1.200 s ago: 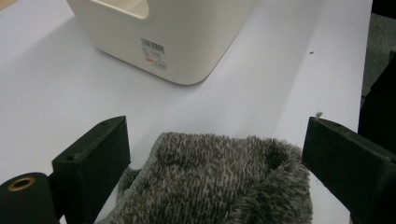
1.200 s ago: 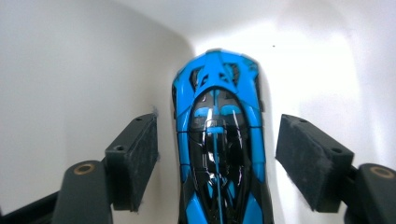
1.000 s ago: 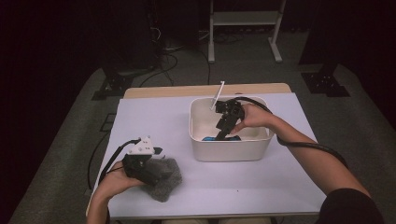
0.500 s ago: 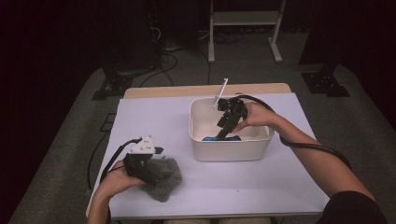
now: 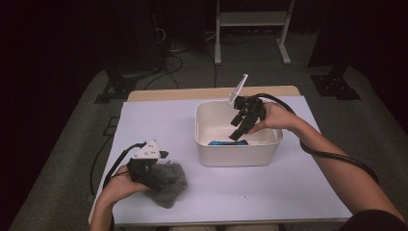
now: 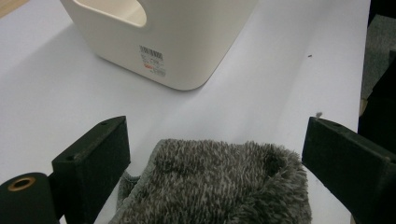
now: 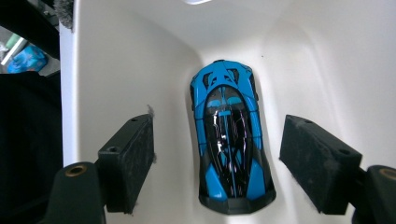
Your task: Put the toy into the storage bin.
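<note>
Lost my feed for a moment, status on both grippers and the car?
Right gripper open above blue toy car, car lying in white bin. Left gripper open over grey cloth. Nothing in the way.

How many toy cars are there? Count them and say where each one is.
1. The blue toy car lies on the floor of the white bin, against its near wall, below the right tool. None shows elsewhere; the grey cloth could hide something.
</note>
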A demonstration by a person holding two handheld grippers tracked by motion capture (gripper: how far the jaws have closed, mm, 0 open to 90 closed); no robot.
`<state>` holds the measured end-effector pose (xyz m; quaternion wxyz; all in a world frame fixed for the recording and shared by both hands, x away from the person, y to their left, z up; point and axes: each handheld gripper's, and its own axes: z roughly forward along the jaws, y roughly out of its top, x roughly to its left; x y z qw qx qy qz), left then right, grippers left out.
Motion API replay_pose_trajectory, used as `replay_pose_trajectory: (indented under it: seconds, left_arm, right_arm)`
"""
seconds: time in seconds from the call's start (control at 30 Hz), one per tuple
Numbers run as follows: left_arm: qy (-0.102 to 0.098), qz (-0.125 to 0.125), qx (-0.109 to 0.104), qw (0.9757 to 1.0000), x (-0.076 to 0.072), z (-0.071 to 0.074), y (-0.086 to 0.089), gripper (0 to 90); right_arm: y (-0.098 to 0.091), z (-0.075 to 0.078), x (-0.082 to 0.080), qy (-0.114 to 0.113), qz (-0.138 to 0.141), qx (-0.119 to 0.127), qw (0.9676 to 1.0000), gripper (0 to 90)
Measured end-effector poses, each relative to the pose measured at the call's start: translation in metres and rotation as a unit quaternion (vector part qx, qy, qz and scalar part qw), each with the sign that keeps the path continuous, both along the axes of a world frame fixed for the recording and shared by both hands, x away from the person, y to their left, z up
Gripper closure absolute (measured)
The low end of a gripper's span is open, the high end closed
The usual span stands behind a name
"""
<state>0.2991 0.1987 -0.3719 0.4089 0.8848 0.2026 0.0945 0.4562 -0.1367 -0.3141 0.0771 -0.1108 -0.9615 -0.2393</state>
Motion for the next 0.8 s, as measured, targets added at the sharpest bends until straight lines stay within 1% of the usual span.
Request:
replay_pose_trajectory:
  seconds: [0.13, 0.2, 0.27, 0.33, 0.4, 0.43, 0.5, 0.53, 0.63, 0.8]
  left_arm:
    - [0.004, 0.001, -0.001, 1.0, 0.0, -0.002, 0.0, 7.2]
    - [0.003, 0.001, 0.001, 1.0, 0.0, -0.002, -0.001, 7.2]
    - [0.002, 0.0, -0.003, 1.0, 0.0, -0.002, -0.001, 7.2]
    - [0.002, -0.001, 0.002, 1.0, 0.0, -0.002, -0.001, 7.2]
    - [0.003, 0.001, -0.001, 1.0, 0.001, -0.002, -0.001, 7.2]
    - [0.003, 0.0, -0.003, 1.0, 0.001, -0.002, -0.001, 7.2]
    - [0.0, 0.0, 0.003, 1.0, 0.001, -0.002, -0.001, 7.2]
    - [0.0, 0.0, 0.001, 1.0, 0.002, -0.002, -0.001, 7.2]
    - [0.0, 0.0, 0.001, 1.0, 0.001, -0.002, -0.001, 7.2]
    - [-0.001, 0.003, 0.003, 1.0, -0.001, -0.002, 0.0, 7.2]
  right_arm:
    - [-0.009, 0.01, -0.008, -0.005, -0.009, 0.009, 0.9999, 24.8]
    - [-0.014, 0.016, -0.011, -0.007, -0.013, 0.014, 0.9998, 24.8]
    - [-0.019, 0.021, -0.014, -0.01, -0.019, 0.017, 0.9996, 24.8]
    - [-0.024, 0.025, -0.018, -0.015, -0.022, 0.02, 0.9994, 24.8]
    - [-0.03, 0.031, -0.02, -0.019, -0.026, 0.029, 0.999, 24.8]
    - [-0.032, 0.033, -0.022, -0.021, -0.028, 0.03, 0.9989, 24.8]
    - [-0.039, 0.039, -0.025, -0.028, -0.032, 0.032, 0.9986, 24.8]
    - [-0.041, 0.041, -0.026, -0.03, -0.037, 0.03, 0.9984, 24.8]
    - [-0.051, 0.048, -0.031, -0.035, -0.048, 0.038, 0.9975, 24.8]
    - [-0.065, 0.055, -0.039, -0.042, -0.059, 0.042, 0.9965, 24.8]
